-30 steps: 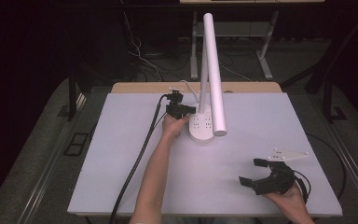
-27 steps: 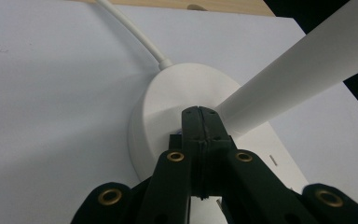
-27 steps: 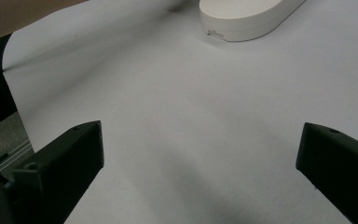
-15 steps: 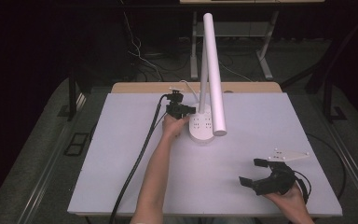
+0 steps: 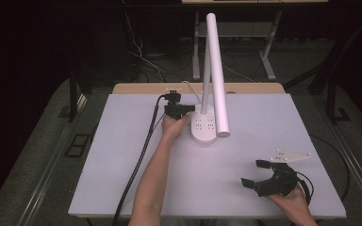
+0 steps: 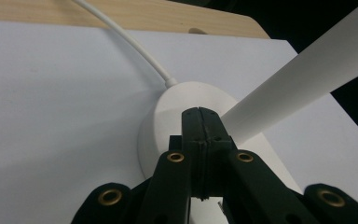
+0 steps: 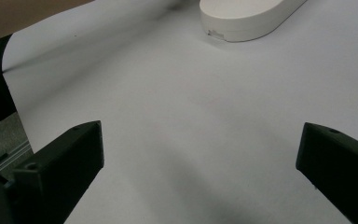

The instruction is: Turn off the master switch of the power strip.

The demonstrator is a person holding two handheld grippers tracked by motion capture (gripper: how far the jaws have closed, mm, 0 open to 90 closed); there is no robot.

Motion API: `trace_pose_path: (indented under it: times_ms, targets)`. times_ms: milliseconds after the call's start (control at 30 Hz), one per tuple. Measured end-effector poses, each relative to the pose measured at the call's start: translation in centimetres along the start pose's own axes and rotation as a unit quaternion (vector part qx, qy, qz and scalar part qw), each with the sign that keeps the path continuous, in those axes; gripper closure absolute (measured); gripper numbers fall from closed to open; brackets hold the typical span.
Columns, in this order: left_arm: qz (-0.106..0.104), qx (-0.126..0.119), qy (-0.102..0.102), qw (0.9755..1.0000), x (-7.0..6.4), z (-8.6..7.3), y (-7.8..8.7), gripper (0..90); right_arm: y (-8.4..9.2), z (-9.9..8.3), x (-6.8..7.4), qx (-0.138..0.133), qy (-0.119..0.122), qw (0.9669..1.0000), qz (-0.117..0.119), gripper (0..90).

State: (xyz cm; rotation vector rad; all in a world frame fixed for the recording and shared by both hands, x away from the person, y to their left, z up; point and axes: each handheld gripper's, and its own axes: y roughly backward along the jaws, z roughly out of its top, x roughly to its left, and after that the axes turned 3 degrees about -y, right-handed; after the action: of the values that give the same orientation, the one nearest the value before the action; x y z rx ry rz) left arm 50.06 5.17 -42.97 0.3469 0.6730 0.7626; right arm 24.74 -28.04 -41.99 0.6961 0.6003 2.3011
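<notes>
A white desk lamp stands at the back middle of the table, with an oval base (image 5: 204,126) and a long tube head (image 5: 218,70) slanting up. My left gripper (image 5: 187,111) is at the base's left edge. In the left gripper view its jaws are pressed together, tips (image 6: 199,112) resting over the lamp base (image 6: 168,116), with nothing visibly between them. The lamp's white cord (image 6: 126,42) runs off toward the back edge. My right gripper (image 5: 254,173) sits near the front right of the table, open, its jaws wide apart over bare table (image 7: 191,121).
The table has a pale grey top (image 5: 122,155) and a wooden strip (image 5: 141,88) along its back edge. A thick black cable (image 5: 139,162) trails from the left gripper to the front edge. Desk legs and cables stand on the dark floor behind.
</notes>
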Motion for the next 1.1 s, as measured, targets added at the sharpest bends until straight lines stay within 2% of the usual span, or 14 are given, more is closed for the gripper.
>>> trace_pose_path:
  times_ms: [233,333,433,733,767,867,1000,1100]
  targets:
    - [-0.004,-0.011,-0.015,0.9998,0.2,0.4,2.0,90.0,-0.1,0.0,0.1,0.000,0.000,1.0000,0.000,0.0]
    - [-0.007,-0.015,-0.014,0.9998,0.1,0.4,2.7,89.9,-0.1,0.1,0.1,0.000,0.001,1.0000,0.000,0.0]
    - [-0.014,-0.012,-0.023,0.9996,0.0,0.6,3.4,82.6,-0.1,0.1,0.1,0.000,0.000,1.0000,0.000,0.0]
    - [-0.030,-0.023,-0.045,0.9982,-0.6,0.9,6.0,74.7,-0.1,0.1,0.0,-0.003,0.001,1.0000,-0.003,0.0]
    - [-0.035,-0.020,-0.053,0.9977,-0.6,0.9,6.3,71.4,-0.2,0.1,0.0,-0.003,0.001,1.0000,-0.003,0.0]
    - [-0.042,-0.003,-0.070,0.9967,-1.0,0.9,6.9,51.0,-0.2,0.1,0.0,-0.003,0.001,1.0000,-0.003,0.0]
    - [-0.054,0.001,-0.086,0.9949,-1.6,0.5,7.9,29.7,-0.2,0.1,0.0,-0.002,-0.001,1.0000,-0.003,0.0]
    - [-0.062,0.001,-0.093,0.9937,-1.7,0.1,8.7,19.4,-0.2,0.1,0.0,-0.001,-0.002,1.0000,-0.003,0.0]
